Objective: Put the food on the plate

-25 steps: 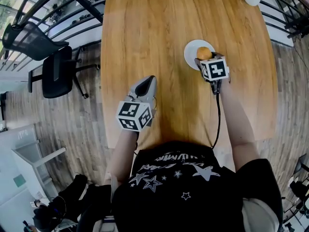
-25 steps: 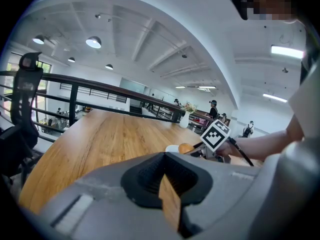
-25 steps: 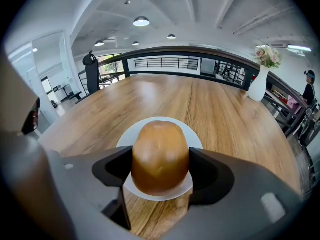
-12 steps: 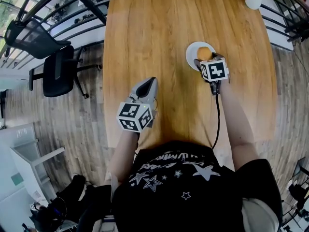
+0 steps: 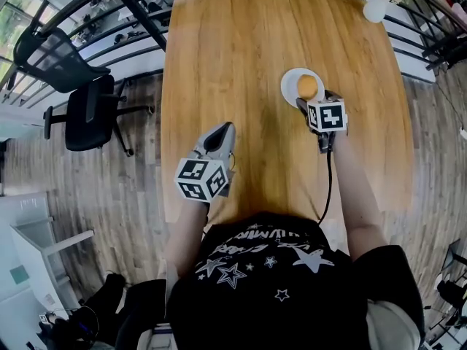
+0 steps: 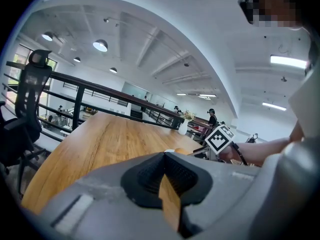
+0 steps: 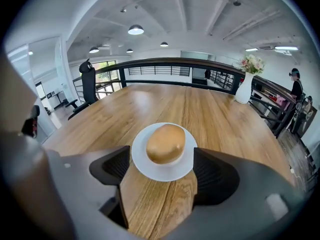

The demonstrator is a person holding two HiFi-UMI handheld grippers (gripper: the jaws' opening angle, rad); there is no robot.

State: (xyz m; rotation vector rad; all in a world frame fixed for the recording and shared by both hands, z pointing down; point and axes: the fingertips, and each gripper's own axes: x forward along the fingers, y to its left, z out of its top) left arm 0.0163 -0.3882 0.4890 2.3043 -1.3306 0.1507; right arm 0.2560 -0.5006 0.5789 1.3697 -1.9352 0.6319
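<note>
table (image 5: 241, 57) of pale wood fills the scene, with a person's two arms reaching over its near edge. the left gripper (image 5: 221, 135) hangs over bare wood on the near left, well apart from the action, its jaws closed together with nothing held between them.

the right gripper (image 7: 161, 184) tells the story. a second ago it sat right over the food. now it has drawn back and lifted slightly, and its jaws have just been opening until they stand spread wide. nothing is pressed between the pads; only bare wood and the near rim of the plate (image 7: 165, 174) show in the gap.

the small white plate sits right of the table's centre, just beyond the right gripper's tips. the bun (image 7: 165, 143), round and golden brown, rests on the middle of the plate, free of both jaws.

by the look of it, the food has been let go where it belongs and the task is as good as done, leaving only the withdrawal of the right gripper.
</note>
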